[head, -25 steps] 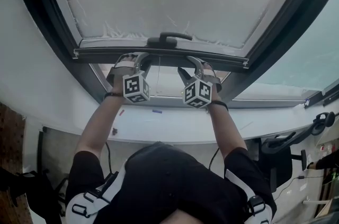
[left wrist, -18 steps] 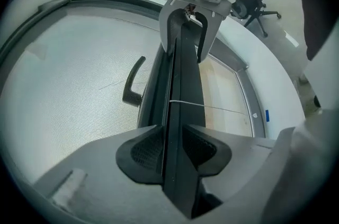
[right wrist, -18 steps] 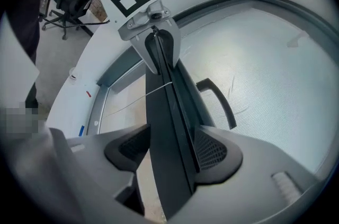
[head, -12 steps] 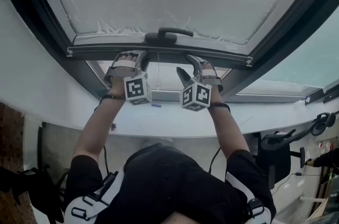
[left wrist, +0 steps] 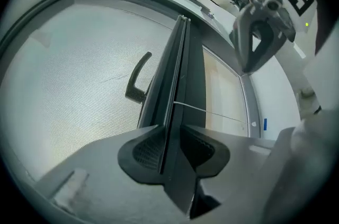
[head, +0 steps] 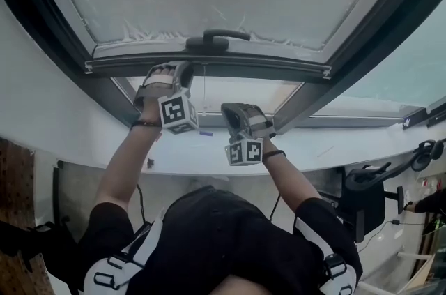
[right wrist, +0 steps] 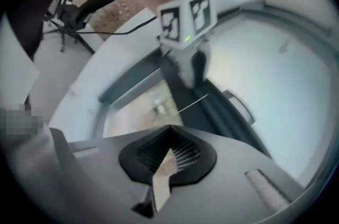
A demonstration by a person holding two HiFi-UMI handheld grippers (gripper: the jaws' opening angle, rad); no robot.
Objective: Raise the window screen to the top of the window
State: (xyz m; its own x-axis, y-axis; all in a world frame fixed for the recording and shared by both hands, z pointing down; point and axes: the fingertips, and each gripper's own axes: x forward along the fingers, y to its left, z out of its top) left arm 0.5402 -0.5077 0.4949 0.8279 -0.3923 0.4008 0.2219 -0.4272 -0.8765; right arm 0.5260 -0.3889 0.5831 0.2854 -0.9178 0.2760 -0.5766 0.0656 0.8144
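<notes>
Between left gripper (left wrist: 170,150) pads: slim dark bottom bar (left wrist: 179,59); jaws just closing, ribbed pads clamped on its edge
Left of that claw: window screen (left wrist: 74,80), fine grey mesh; curved black handle (left wrist: 139,77)
Right gripper (right wrist: 168,157): jaws pressed together, empty; bar above this claw, apart

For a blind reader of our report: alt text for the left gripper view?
The left tongs, which have just been closing, clamp the dark bottom bar of the grey mesh window screen; the right tongs hang clear of it, upper right.
</notes>
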